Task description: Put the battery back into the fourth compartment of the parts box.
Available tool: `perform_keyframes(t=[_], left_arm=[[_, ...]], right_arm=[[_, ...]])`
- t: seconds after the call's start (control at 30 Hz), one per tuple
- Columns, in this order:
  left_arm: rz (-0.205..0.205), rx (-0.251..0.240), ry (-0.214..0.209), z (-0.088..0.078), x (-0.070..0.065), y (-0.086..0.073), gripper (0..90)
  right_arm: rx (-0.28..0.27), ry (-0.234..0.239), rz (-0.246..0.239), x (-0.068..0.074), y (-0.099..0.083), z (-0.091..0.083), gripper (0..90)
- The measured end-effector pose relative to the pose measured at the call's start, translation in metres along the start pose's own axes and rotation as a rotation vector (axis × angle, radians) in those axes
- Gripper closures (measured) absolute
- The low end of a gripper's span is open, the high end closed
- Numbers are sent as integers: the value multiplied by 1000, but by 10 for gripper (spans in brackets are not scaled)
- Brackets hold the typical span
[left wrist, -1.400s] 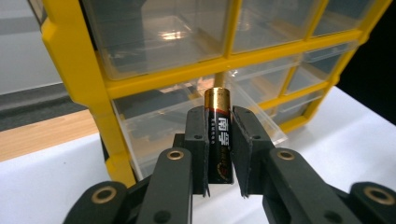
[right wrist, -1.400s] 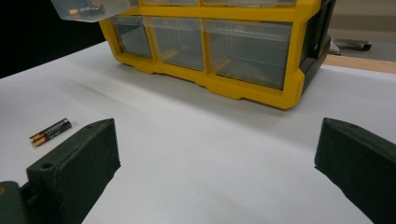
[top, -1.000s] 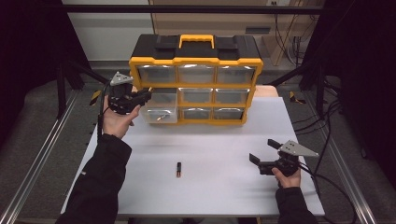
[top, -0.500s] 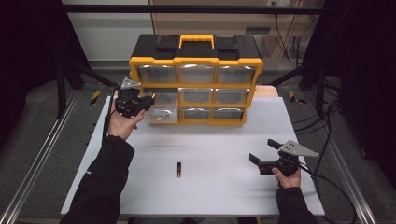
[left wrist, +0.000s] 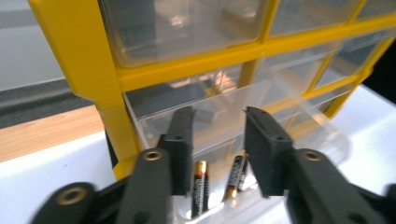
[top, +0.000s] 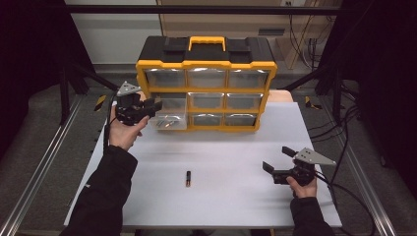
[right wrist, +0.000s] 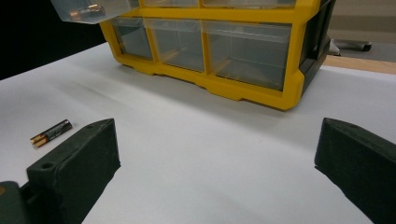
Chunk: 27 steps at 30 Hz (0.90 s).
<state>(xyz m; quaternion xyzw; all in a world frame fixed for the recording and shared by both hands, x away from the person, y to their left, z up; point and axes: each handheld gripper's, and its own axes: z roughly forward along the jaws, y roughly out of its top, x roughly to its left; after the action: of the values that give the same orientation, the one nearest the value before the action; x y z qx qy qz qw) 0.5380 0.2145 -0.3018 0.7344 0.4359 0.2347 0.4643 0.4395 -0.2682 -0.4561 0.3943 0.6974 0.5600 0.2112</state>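
A yellow organizer (top: 206, 64) with clear drawers stands at the back of the table. Its left drawer (top: 172, 118) is pulled out, with two batteries (left wrist: 201, 186) lying in it. My left gripper (top: 155, 104) hovers at that drawer; its jaws have just been opening, and in the left gripper view the gripper (left wrist: 218, 121) is open above the batteries with nothing between its pads. One more battery (top: 188, 178) lies on the white tabletop near the front. At the right, my right gripper (top: 278, 158) rests wide open and empty, and the right gripper view shows its own jaws (right wrist: 217, 140) spread over bare table.
The white table (top: 226, 147) has free room between the organizer and the loose battery (right wrist: 51, 132). Metal rails run along both sides, and cables (top: 344, 177) trail off at the right. The organizer's other drawers (right wrist: 243, 51) are pushed in.
My left gripper has shifted slightly right and down toward the pulled-out drawer. The right gripper and the loose battery have not moved.
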Motion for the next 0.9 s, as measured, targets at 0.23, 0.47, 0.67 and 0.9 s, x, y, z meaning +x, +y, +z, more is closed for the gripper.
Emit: perform_keyframes(t=[0.23,0.47,0.67,0.9], left_arm=[[17,-78,-45,-20,-7,-4,371],[26,-129,-114,-37,-14,-16,191],[44,-138,-136,-42,-22,-30,79],[55,-137,-155,-40,-33,-51,19]], right_arm=[[-1,-2,3,0,0,-1,3],[-3,-1,5,0,1,-1,3],[-5,-2,-1,0,0,-1,3],[-5,-1,0,0,1,-1,3]])
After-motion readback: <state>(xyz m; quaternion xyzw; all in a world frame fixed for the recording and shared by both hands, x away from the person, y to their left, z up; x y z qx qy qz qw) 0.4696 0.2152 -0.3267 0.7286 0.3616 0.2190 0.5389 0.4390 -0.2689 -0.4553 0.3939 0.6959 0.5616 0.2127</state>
